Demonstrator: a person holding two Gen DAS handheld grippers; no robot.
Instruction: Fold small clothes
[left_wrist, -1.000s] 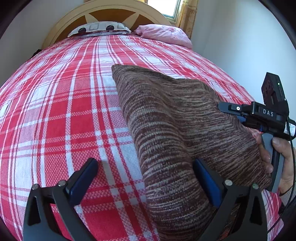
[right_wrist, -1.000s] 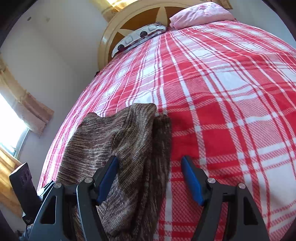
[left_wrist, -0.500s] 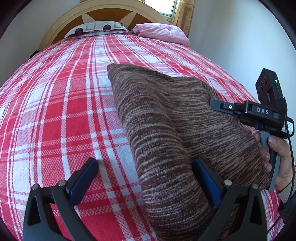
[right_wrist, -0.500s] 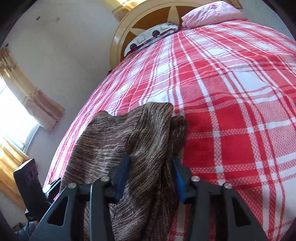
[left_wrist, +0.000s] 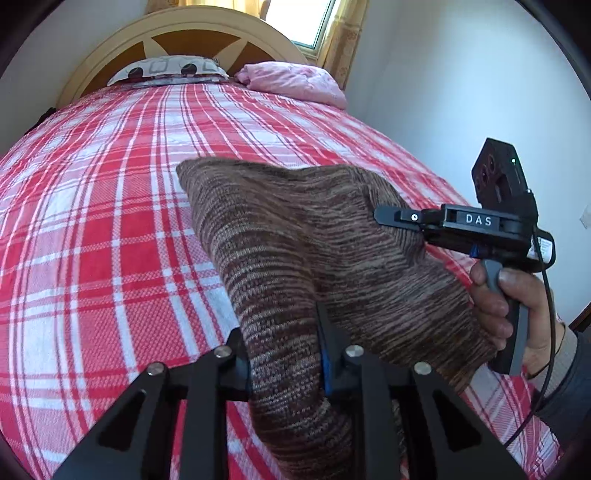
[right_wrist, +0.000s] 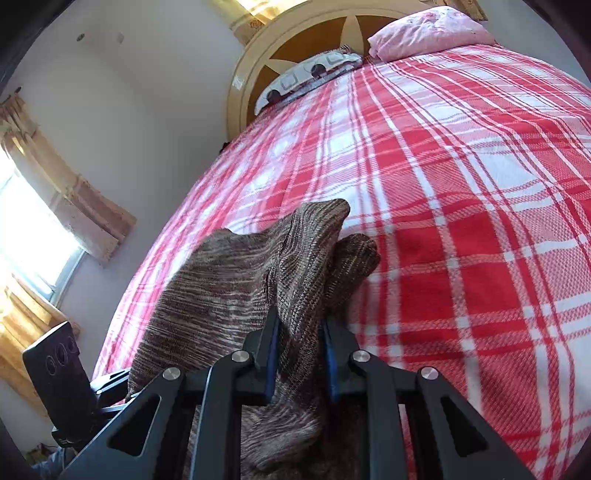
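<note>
Right, both hand-held grippers have cloth between their jaws, and both pairs of jaws are closing at this moment.

Left hand-held gripper (left_wrist: 284, 354): jaws closing on a bunched fold at the near edge of the brown knit garment (left_wrist: 295, 236); the blue pads press the fabric from both sides, so it's pinched. The cloth rises in a ridge out of the jaws & runs away toward the garment's far corner.

Right hand-held gripper (right_wrist: 301, 354): jaws closing too, w/ a thick gather of the same garment (right_wrist: 236, 280) squeezed between the blue pads. From the left wrist view this gripper (left_wrist: 391, 216) shows side-on at the garment's right edge, a person's hand (left_wrist: 517, 306) wrapped round its grey handle; sleeve & thin cable below the wrist.

Garment lies on the bed, on the red & white plaid bedspread (left_wrist: 92, 229), toward the near end & right side as the left view has it. Both near corners are drawn up off the cover; the far part rests flat.

Far end: pink pillow (left_wrist: 291, 81) and a patterned pillow (left_wrist: 166, 68) against the rounded wooden headboard (left_wrist: 177, 35). Window w/ yellow curtain (left_wrist: 343, 40) behind.
</note>
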